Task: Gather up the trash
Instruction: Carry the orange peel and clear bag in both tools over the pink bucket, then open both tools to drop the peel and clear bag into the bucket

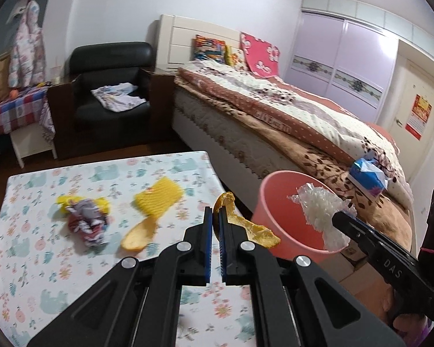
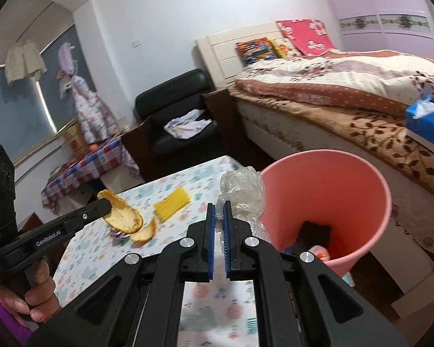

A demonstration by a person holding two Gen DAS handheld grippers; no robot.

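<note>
Three scraps lie on the tabletop [image 1: 29,260] with its animal-print cloth: a yellow foam net [image 1: 159,196], a loose orange peel [image 1: 137,234] just at its 6 o'clock, and a crumpled wrapper [image 1: 86,222] over at 9 o'clock from the net. A bed [image 1: 275,121] with a blue tissue pack [image 1: 366,176] fills the room at 2 o'clock, a black armchair [image 1: 110,86] at 11 o'clock. The left claw [image 1: 215,217] is clamped shut on a curled orange peel strip [image 1: 246,225], whose long axis trails toward 4 o'clock, to the rim of the pink bin [image 1: 277,222]. The right claw [image 2: 219,212] is pinched shut on a crinkled clear plastic wrap [image 2: 243,190], which stands up toward 12 o'clock beside the bin's rim. Inside the bin lie a dark flat piece [image 2: 315,231] and some small scraps I cannot make out.
</note>
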